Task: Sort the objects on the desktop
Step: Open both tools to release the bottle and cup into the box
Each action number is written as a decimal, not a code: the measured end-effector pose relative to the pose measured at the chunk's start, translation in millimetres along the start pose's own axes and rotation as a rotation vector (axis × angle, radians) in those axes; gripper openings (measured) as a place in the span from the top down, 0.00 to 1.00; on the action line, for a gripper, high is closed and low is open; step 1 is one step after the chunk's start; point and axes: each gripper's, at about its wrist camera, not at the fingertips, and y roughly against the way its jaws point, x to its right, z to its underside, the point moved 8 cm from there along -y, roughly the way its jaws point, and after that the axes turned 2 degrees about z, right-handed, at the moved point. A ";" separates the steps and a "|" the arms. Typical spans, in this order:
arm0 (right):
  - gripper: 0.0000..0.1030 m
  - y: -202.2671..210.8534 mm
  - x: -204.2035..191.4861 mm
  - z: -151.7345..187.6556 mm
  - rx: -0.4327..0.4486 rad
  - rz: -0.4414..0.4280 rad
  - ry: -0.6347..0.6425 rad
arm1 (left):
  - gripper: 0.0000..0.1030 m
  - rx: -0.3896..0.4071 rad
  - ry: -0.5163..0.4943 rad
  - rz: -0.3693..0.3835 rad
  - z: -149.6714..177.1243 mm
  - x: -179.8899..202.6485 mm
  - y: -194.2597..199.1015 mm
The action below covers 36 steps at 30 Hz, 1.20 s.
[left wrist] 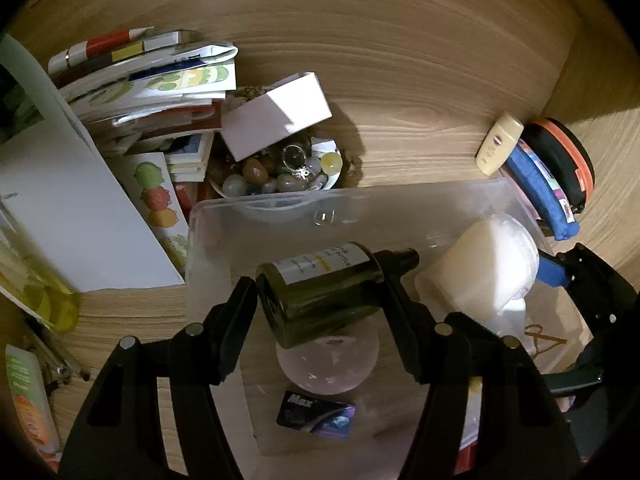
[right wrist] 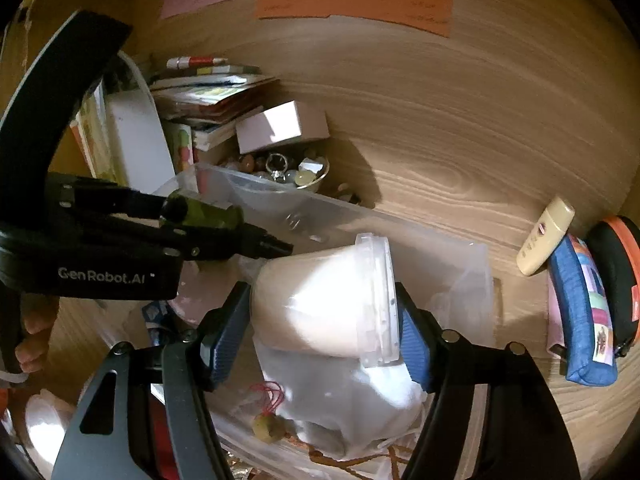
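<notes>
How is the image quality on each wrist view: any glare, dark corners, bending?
Left wrist: black fisheye corners, wood grain bowed, bright patch on the white tub. Right wrist: same bending and dark corners, the tub blown out by glare, hard shadow behind the small box.

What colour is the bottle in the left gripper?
Dark olive green bottle with a white label and black cap, clearest in the left wrist view.

A clear bin point(left wrist: 224, 216) sits on the bench point(left wrist: 400, 80); over it a bottle point(left wrist: 320, 292) lies at nine o'clock of a tub point(left wrist: 476, 264) (both between fingers). A bowl point(left wrist: 332, 176) sits just behind at eleven, a book stack point(left wrist: 152, 88) further left, and pouches point(right wrist: 580, 312) at three.
</notes>
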 end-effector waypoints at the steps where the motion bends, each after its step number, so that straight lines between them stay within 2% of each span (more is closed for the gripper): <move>1: 0.36 -0.2 -0.8 0.2 0.002 0.005 0.005 | 0.38 0.000 -0.002 -0.001 1.3 -1.1 1.3; 4: 0.36 -0.4 -3.5 1.3 0.001 0.011 0.022 | 0.38 -0.004 0.005 0.015 4.0 -0.6 1.8; 9: 0.35 1.5 -8.2 3.1 0.003 -0.034 0.014 | 0.38 -0.007 0.016 0.038 9.8 0.1 1.6; 14: 0.27 10.1 -9.6 -1.2 0.042 -0.014 0.032 | 0.38 -0.021 0.015 0.076 10.7 3.8 6.9; 18: 0.24 24.6 -5.5 -9.2 0.088 0.023 0.047 | 0.38 0.010 0.007 0.072 5.6 7.2 22.8; 20: 0.23 33.2 -3.6 -14.1 0.104 0.024 0.045 | 0.31 0.026 0.002 0.066 3.6 8.1 33.2; 21: 0.19 37.3 -2.5 -16.3 0.112 0.025 0.042 | 0.29 0.034 0.001 0.061 2.7 8.1 39.0; 25: 0.07 57.4 2.1 -23.4 0.144 0.052 0.037 | 0.28 0.070 -0.006 0.029 -0.7 11.1 61.5; 28: 0.03 74.3 4.9 -25.3 0.164 0.070 0.033 | 0.20 0.098 -0.003 0.015 0.0 13.2 79.1; 30: 0.01 83.4 6.0 -24.6 0.170 0.082 0.037 | 0.12 0.129 -0.005 0.002 2.8 12.5 94.4; 33: 0.00 98.7 7.8 -21.3 0.183 0.105 0.040 | 0.05 0.175 -0.008 -0.003 12.5 12.7 115.1; 36: 0.00 108.3 10.5 -10.6 0.176 0.106 0.027 | 0.05 0.172 0.006 -0.005 28.8 11.1 124.6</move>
